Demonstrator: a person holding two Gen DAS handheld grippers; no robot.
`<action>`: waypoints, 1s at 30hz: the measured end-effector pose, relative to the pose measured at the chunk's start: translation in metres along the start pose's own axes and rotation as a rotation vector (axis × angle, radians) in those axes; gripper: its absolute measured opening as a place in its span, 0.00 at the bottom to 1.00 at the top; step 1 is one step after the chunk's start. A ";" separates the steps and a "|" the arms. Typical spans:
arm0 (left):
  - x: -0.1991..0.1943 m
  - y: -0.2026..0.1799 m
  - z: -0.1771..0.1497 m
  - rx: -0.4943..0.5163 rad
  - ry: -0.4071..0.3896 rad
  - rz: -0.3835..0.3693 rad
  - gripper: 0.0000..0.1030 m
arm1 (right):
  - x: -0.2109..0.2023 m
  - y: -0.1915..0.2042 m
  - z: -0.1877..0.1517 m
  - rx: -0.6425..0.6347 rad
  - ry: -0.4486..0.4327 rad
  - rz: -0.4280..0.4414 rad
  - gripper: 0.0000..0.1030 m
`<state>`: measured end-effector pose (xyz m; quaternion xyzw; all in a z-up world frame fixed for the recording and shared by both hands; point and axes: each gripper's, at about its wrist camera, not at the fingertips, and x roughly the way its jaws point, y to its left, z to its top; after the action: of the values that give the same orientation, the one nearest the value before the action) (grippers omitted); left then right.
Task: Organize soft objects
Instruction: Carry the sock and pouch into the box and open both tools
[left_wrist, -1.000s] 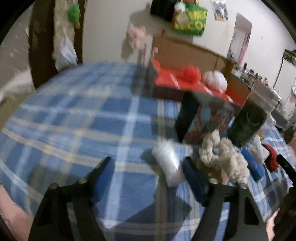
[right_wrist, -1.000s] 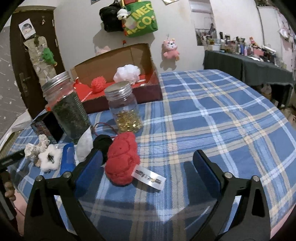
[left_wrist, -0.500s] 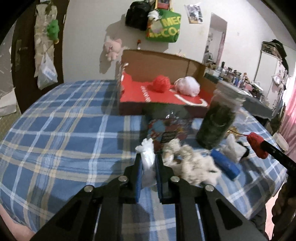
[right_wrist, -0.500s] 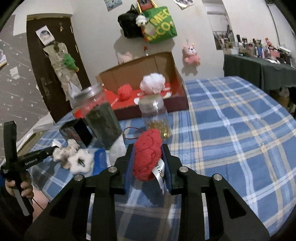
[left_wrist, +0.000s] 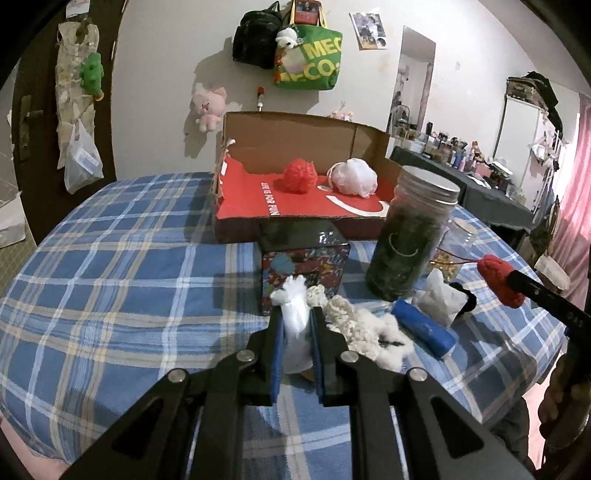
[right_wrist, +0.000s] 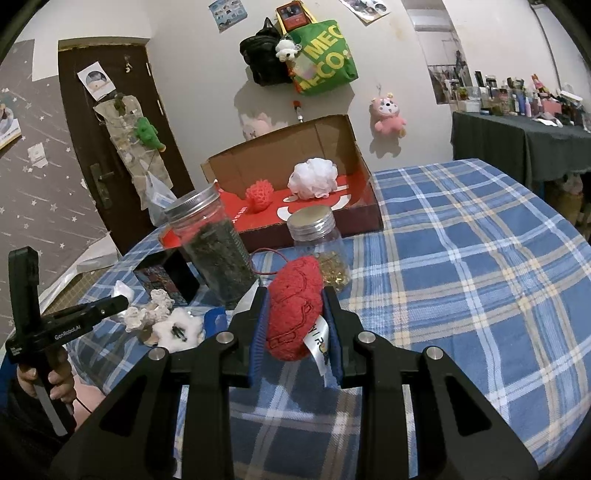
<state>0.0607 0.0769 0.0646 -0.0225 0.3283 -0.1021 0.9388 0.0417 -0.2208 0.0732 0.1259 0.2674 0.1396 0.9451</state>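
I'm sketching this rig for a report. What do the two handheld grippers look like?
Both grippers, left and right, are matte black with angular scissor-like linkages, silver round pivot screws and blue pads lining the fingers. Seen from the right wrist view, the left gripper has a black pistol-style handle, white "GenRobot.AI" lettering and a thin black cable.

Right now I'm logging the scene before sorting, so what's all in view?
red-lined cardboard box: one, table's far side
red mesh puff: one, in box
white mesh puff: one, in box
dark-filled glass jar: one, table
small gold-filled jar: one, table
patterned tin: one, before box
cream rope toy: one, table
blue roll: one, table
white soft bundle: one, left gripper
red knitted roll: one, right gripper
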 end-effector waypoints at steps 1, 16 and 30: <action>0.001 0.001 -0.001 -0.002 0.003 0.002 0.14 | -0.001 -0.002 0.000 0.003 0.001 0.005 0.26; 0.015 0.048 0.005 -0.084 0.050 0.054 0.14 | -0.023 -0.053 0.001 0.156 -0.014 -0.004 0.26; 0.050 0.067 0.034 -0.002 0.126 -0.053 0.14 | -0.003 -0.097 0.034 0.235 0.010 -0.002 0.26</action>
<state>0.1313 0.1310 0.0533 -0.0254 0.3863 -0.1277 0.9131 0.0768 -0.3177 0.0725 0.2348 0.2868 0.1069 0.9226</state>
